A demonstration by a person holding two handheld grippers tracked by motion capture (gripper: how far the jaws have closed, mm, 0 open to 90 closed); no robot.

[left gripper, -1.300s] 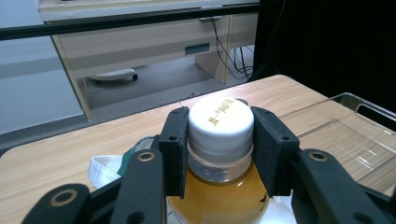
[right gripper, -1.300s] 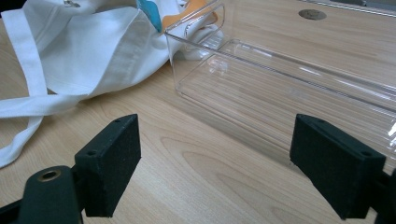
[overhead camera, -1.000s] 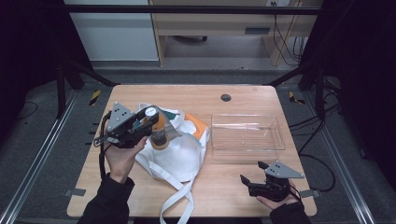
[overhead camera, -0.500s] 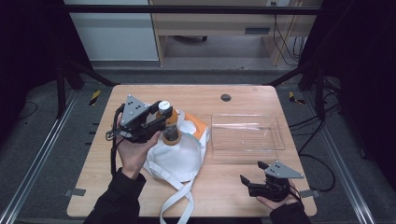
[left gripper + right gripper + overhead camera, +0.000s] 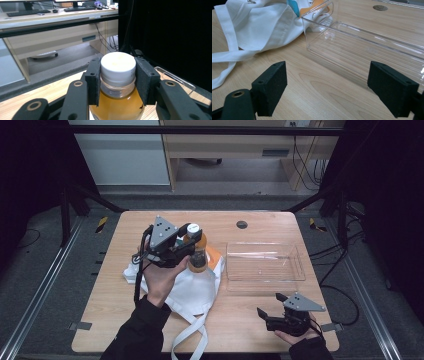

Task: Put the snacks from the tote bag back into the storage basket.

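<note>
1. A light wooden table point(image 5: 240, 330) stands on a grey floor, with dark frame rails to either side and a desk beyond its far edge.
2. The left gripper point(image 5: 186, 249) is held above the left half of the table, over a white cloth bag point(image 5: 192, 290) that lies crumpled there.
3. Its jaws are clamped on a bottle point(image 5: 117, 100). In the left gripper view the two black pads point(image 5: 93, 82) press against opposite sides of the white screw cap point(image 5: 118, 65) and the clear neck just below it.
4. The bottle stands upright between the pads, its cap top level with the pad tips and its body hanging below them.
5. The bottle is clear plastic filled with an amber-orange liquid, and the cap is ribbed around its edge; in the high view its lower part sits in front of the bag, near an orange patch of the bag's print.
6. A clear plastic tray point(image 5: 295, 279) sits on the table just right of the bag.
7. The right gripper point(image 5: 270, 315) rests low at the table's near right corner, held in the person's hand.
8. Its jaws stand wide apart with nothing between them; in the right gripper view bare wood lies between the pads, with the tray's near wall just ahead.
</note>
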